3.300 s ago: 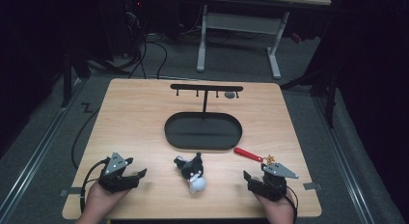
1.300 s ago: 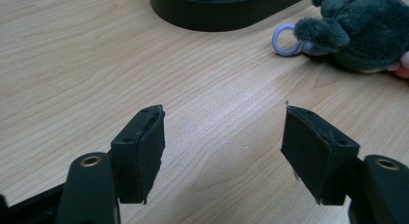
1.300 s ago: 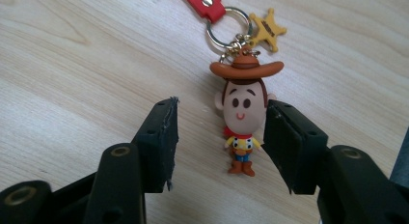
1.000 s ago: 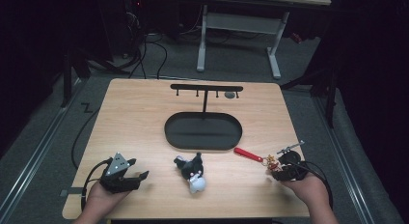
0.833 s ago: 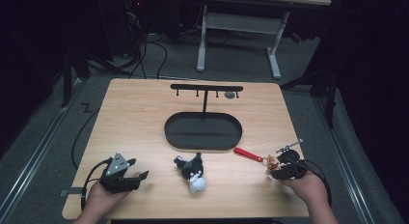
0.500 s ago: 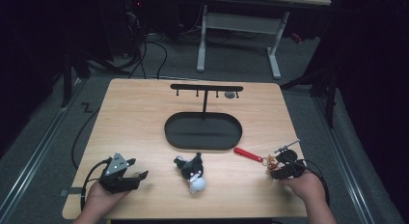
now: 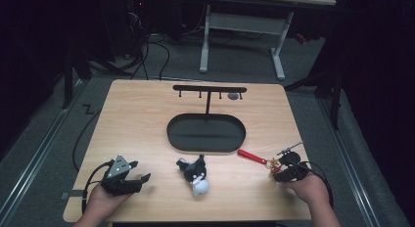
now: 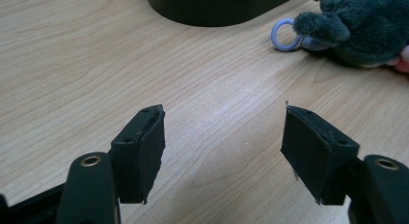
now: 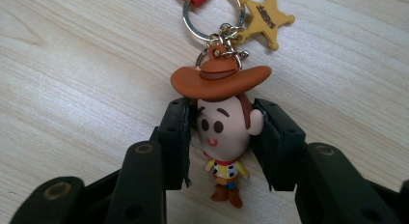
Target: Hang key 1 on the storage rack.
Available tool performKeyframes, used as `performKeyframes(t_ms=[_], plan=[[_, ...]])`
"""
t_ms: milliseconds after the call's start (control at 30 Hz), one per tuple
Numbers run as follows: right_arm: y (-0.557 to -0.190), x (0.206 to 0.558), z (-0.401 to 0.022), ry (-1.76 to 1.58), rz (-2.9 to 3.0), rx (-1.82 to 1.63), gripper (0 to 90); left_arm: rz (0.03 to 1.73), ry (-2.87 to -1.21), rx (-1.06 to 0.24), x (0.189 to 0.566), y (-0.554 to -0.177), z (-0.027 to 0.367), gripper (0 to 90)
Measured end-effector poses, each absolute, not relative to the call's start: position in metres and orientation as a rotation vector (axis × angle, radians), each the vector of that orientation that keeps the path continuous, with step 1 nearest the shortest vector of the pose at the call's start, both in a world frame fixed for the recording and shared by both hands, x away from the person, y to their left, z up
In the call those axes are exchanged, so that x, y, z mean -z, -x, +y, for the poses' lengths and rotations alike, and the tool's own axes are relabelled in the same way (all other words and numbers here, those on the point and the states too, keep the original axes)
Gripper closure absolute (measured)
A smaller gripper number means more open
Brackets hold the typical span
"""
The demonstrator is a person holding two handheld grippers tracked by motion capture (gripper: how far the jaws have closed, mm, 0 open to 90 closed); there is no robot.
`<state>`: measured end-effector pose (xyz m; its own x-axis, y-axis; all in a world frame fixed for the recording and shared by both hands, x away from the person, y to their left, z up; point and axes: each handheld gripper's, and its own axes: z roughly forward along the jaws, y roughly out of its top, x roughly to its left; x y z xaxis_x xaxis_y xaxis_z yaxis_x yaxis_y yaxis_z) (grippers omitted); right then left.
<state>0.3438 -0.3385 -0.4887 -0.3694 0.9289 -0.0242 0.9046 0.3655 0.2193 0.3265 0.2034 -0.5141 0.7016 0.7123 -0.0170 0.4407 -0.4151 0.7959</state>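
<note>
The right gripper [image 9: 219, 137], jaws just closing, clamps the cowboy figure [image 9: 223, 132] by its head, on the table [image 9: 72, 64]. Its key ring [image 9: 212, 16] and star charm [image 9: 267, 14] lie just beyond. The left gripper [image 8: 222, 151] gapes empty, the plush toy [image 8: 361, 26] well apart.

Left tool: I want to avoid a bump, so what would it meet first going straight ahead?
Bare table first; farther on, probably the black oval tray, with the grey plush off to the side. Depth is unclear.

1. Bare worktop [image 7: 137, 124] lies open along the left side.
2. The black oval tray [image 7: 206, 133] with its hook rack [image 7: 209, 89] blocks the middle.
3. A plush toy [image 7: 195, 172] sits between both hands.
</note>
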Motion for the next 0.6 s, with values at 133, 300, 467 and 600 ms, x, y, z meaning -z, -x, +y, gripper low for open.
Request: performKeyframes(t_ms=[133,300,467,600], plan=[[-0.343,0.489,-0.337,-1.661,2.476,-0.256,60.0,0.88,-2.073,-0.414,0.514,-0.327,0.204,32.2],[-0.342,0.482,-0.333,-1.646,2.485,-0.236,60.3,0.881,-2.074,-0.413,0.515,-0.327,0.204,32.2],[-0.339,0.468,-0.331,-1.63,2.492,-0.256,60.4,0.878,-2.075,-0.414,0.515,-0.326,0.203,32.2],[-0.337,0.458,-0.326,-1.603,2.512,-0.242,60.4,0.878,-2.062,-0.421,0.514,-0.324,0.205,32.2]])
